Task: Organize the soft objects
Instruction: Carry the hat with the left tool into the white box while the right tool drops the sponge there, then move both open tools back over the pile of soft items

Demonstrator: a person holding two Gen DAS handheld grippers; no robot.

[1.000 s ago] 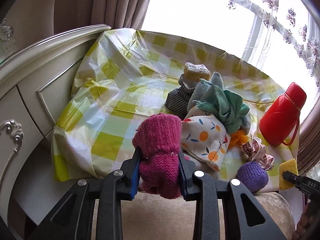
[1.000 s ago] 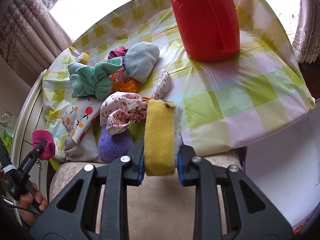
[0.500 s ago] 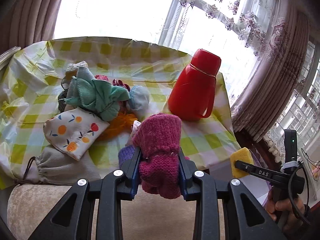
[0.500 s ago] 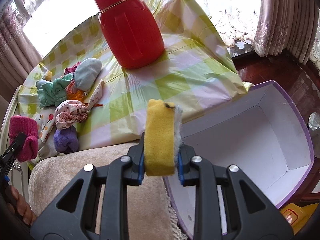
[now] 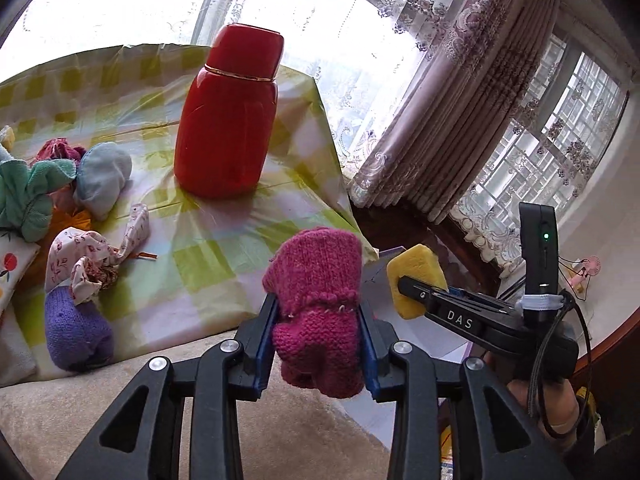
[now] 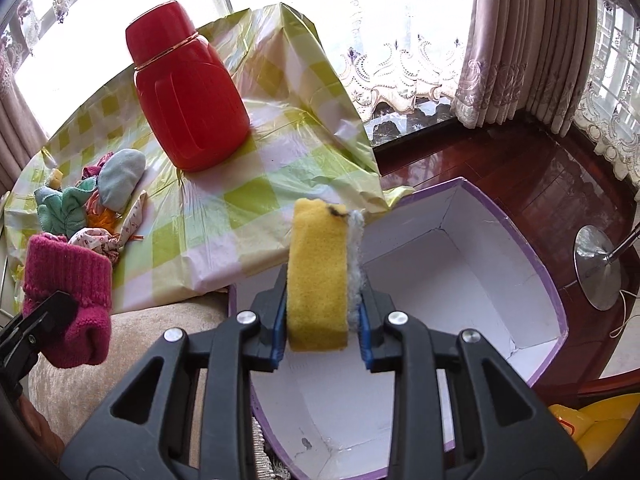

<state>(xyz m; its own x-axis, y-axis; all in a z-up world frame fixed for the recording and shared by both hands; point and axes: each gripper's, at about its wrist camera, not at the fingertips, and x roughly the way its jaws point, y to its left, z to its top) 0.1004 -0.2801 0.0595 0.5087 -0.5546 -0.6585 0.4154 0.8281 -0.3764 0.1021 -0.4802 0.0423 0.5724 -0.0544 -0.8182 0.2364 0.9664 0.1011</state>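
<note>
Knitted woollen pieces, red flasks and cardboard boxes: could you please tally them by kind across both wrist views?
Knitted woollen pieces: 2, magenta piece, purple piece
Red plastic flask: 1
White cardboard box with purple rim: 1
Total: 4

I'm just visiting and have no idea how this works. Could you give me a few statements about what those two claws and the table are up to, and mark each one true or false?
1. The left claw has a pink knitted mitten between its pads. True; its jaws are opening.
2. The right claw carries a purple knitted ball. False: it has a yellow sponge between its pads, jaws opening; the purple knitted ball lies on the table.
3. The white box with a purple rim already holds several cloths. False: its visible inside is bare.
4. The red flask stands upright on the checked tablecloth. True.
5. The yellow sponge hangs over the box. True.
</note>
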